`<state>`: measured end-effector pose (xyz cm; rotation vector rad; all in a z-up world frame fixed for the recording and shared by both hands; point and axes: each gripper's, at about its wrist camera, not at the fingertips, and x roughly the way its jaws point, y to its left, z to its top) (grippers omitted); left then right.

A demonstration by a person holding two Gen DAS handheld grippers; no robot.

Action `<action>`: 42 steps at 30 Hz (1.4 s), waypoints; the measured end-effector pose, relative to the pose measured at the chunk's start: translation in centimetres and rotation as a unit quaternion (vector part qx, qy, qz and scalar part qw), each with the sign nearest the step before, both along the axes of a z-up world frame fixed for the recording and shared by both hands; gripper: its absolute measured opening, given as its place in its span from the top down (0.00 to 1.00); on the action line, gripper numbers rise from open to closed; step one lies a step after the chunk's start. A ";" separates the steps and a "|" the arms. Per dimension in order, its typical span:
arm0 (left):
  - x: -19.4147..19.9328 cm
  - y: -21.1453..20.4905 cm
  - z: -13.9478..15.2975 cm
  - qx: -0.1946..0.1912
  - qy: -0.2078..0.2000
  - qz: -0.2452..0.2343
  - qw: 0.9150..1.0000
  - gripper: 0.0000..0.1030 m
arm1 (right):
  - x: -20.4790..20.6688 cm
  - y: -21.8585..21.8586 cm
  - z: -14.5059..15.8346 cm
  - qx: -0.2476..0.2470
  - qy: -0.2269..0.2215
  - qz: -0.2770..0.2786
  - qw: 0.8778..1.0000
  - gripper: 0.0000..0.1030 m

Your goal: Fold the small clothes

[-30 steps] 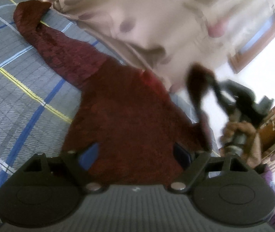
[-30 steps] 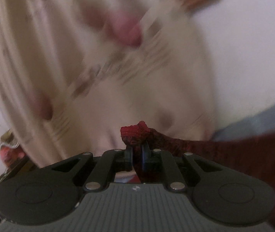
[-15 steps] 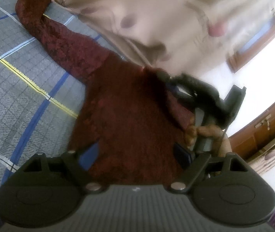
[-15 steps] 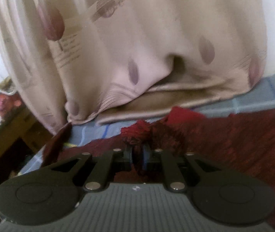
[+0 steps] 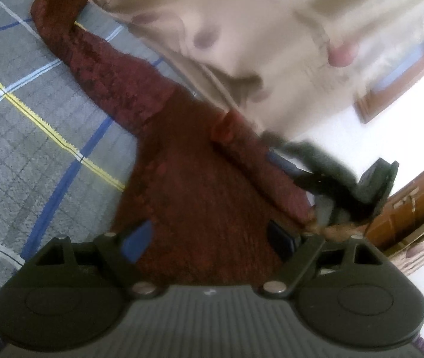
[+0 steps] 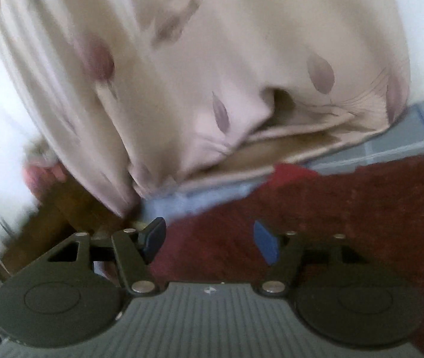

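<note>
Right gripper (image 6: 209,240) now let go of the maroon garment (image 5: 200,191) (clamped earlier), jaws wide, left gripper (image 5: 209,235) likewise spread, garment flat on checked bedspread (image 5: 33,125), sleeve toward 11 o'clock, beige curtain (image 6: 212,59) behind.

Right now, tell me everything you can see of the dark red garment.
The dark red garment is a small long-sleeved top in a textured, mottled maroon fabric that looks knitted or crinkled. It lies spread flat on the grey checked bedcover. One sleeve stretches straight out toward the far corner; the other is folded in across the body. A brighter red patch shows at the neck. The beige curtain drapes beside its top edge. Both claws, left and right, hover open over it, gripping nothing.
</note>
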<state>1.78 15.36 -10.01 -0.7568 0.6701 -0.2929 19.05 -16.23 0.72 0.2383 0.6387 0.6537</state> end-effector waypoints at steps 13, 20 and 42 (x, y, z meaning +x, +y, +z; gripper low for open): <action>-0.3 1.1 -0.4 -0.014 0.014 -0.001 1.000 0.18 | 0.2 9.8 -2.9 -0.256 -0.104 0.000 0.961 0.91; -0.1 1.2 -1.0 -0.023 0.026 0.005 0.999 0.18 | -0.8 11.7 1.1 -0.188 -0.141 0.026 0.972 0.90; 3.9 10.7 3.6 0.053 -0.093 0.087 0.990 0.15 | -2.7 6.3 0.8 -0.029 -0.036 0.071 0.996 0.22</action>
